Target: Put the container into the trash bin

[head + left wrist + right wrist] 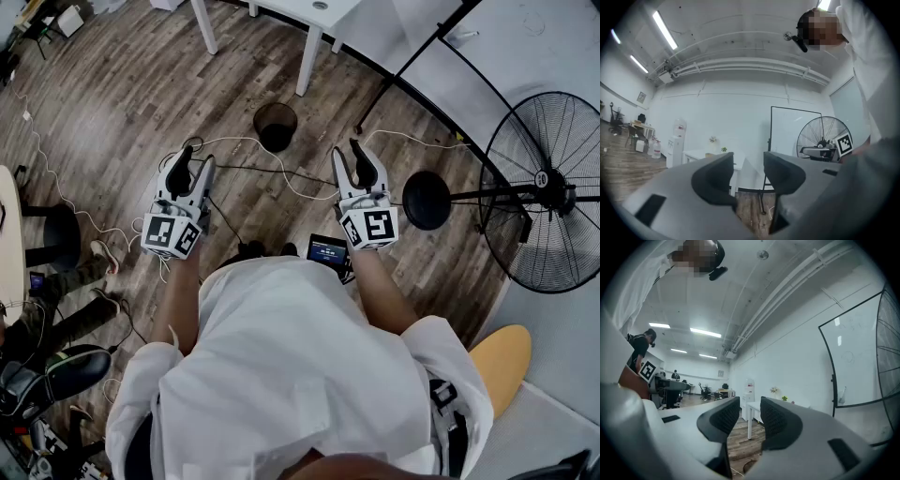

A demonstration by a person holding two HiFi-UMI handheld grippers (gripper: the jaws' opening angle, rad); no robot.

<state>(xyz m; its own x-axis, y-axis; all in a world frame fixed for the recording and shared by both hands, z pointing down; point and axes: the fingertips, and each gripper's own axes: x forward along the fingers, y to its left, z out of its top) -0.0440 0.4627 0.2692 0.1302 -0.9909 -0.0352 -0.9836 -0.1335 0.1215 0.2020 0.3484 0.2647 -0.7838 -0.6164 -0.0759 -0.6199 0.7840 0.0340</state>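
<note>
Open air ahead of the left gripper (194,159) and the right gripper (348,152), above bare wood floor (141,103), with a free lane between them straight to the open mouth of the trash bin (275,125). Crossed low down only by loose cables (281,173), flat on the boards just short of the bin. Hemmed on the right by the fan (548,187), its round base (427,200) and a slanting black stand leg (403,78); beyond the bin by white table legs (307,61); on the left by a black stool (58,236) and a seated person's legs (80,281).
</note>
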